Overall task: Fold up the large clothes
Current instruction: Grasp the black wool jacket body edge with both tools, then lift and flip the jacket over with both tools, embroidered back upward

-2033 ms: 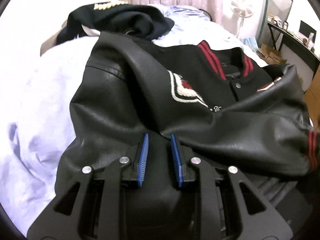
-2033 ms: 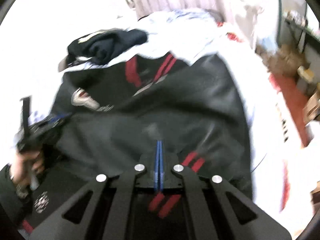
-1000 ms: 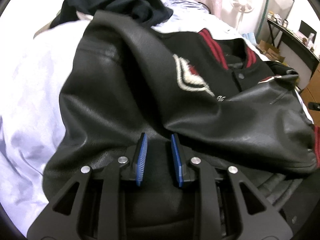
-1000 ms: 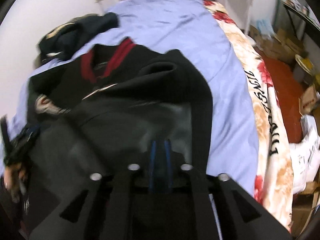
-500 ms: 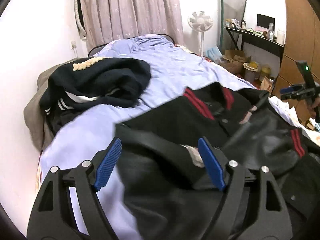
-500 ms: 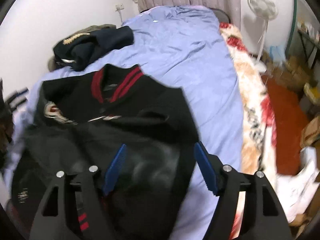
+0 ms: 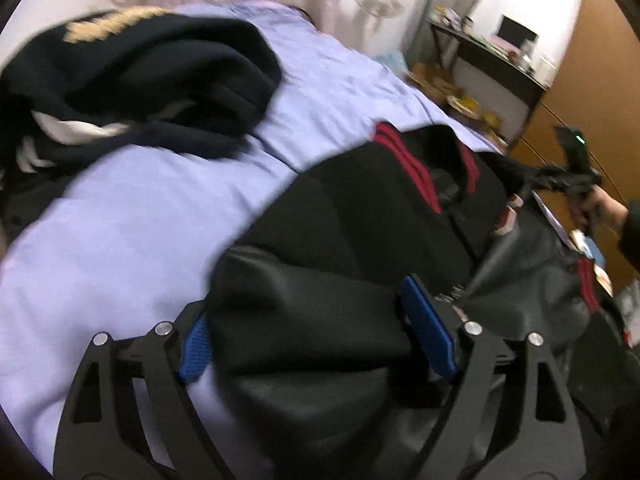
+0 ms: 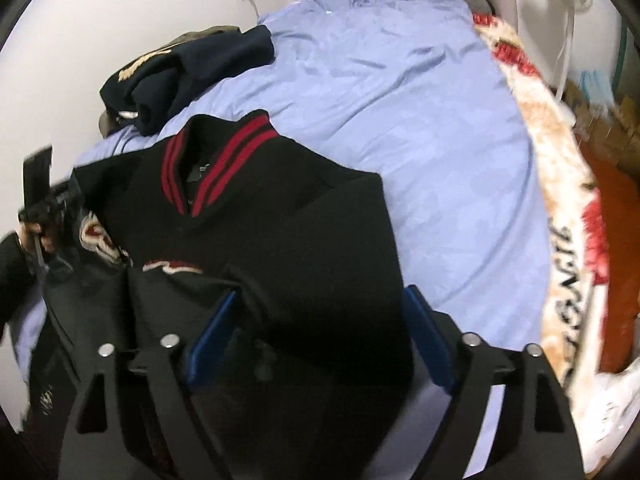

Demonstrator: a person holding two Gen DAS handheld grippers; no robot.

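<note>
Jaws on both your grippers, left (image 7: 316, 340) and right (image 8: 320, 340), have just been opening and now stand wide, squeezing nothing. Your black jacket (image 8: 280, 232) lies on the bed (image 8: 400, 100), below the navy clothes pile (image 8: 180, 68), sleeves folded in. Next, I think, grab the jacket's bottom edge and fold it toward its collar.

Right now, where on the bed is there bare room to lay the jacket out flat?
Free: the lilac bedsheet between the black varsity jacket with red-striped collar and the floral blanket along its far edge. Crowded: the wall-side corner, where the crumpled navy garment with gold lettering sits just beyond the collar.
</note>
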